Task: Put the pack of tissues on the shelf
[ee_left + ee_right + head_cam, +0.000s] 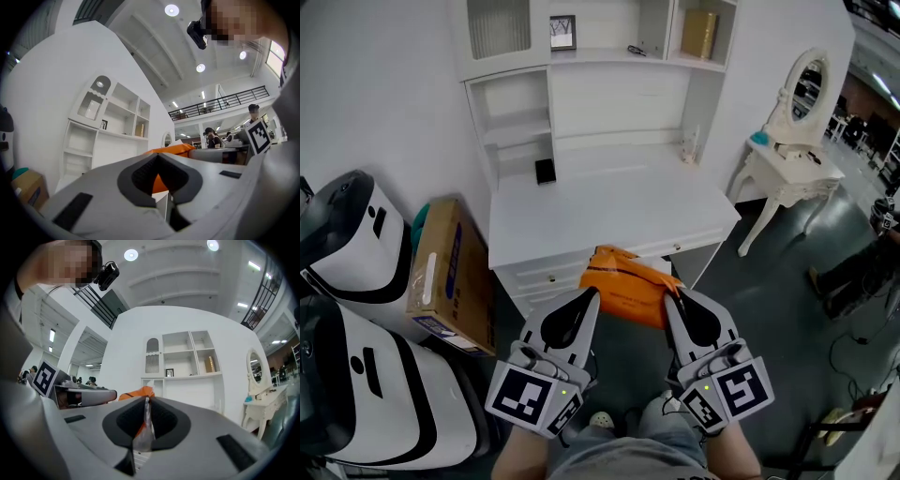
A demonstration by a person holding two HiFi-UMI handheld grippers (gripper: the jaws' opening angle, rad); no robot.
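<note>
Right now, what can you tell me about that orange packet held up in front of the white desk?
The pack of tissues is a soft bundle in orange plastic wrap, slightly crumpled, with a clear film edge. It is held in the air before the white desk, resting on no surface. The left gripper is shut on its left end, and the right gripper pinches the clear film at its right end. Nothing else touches it.

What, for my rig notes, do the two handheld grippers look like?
The left gripper and right gripper match: light grey shells that taper to a tip, with black ribbed pads inside the jaws. Each carries a cube with black-and-white square markers at its rear, beside a small green light.
</note>
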